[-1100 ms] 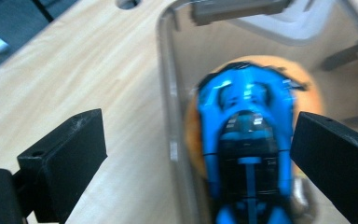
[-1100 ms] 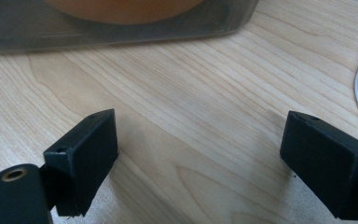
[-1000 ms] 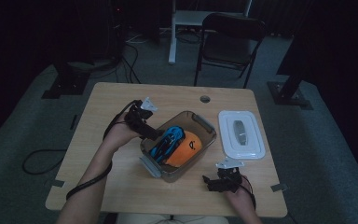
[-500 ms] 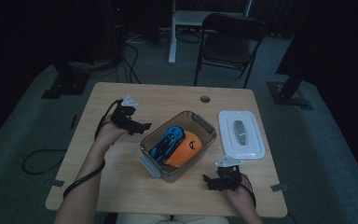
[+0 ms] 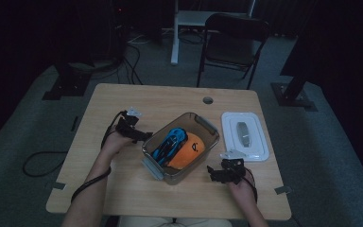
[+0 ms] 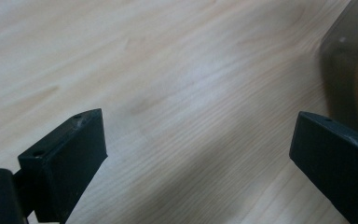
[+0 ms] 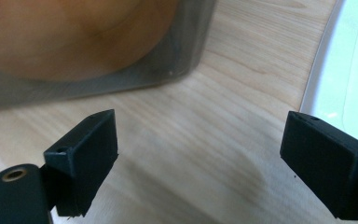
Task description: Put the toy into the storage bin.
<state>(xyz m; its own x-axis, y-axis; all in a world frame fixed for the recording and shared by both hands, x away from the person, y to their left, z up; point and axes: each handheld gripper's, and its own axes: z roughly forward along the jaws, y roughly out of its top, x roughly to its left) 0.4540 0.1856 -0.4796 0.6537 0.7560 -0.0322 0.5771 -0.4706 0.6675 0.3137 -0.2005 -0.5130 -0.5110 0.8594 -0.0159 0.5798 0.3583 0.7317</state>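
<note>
Both grippers, left (image 5: 139, 135) and right (image 5: 217, 173), hung spread and empty at the bin's (image 5: 203, 124) nine and five o'clock, likely because the lid (image 5: 260, 151) awaited fitting.

Dim studio, stand bases (image 5: 68, 87), floor cables (image 5: 132, 66), folding chair (image 5: 231, 40)

Folding chair (image 5: 233, 42) behind table (image 5: 170, 101); cables (image 5: 132, 56) on floor.
</note>
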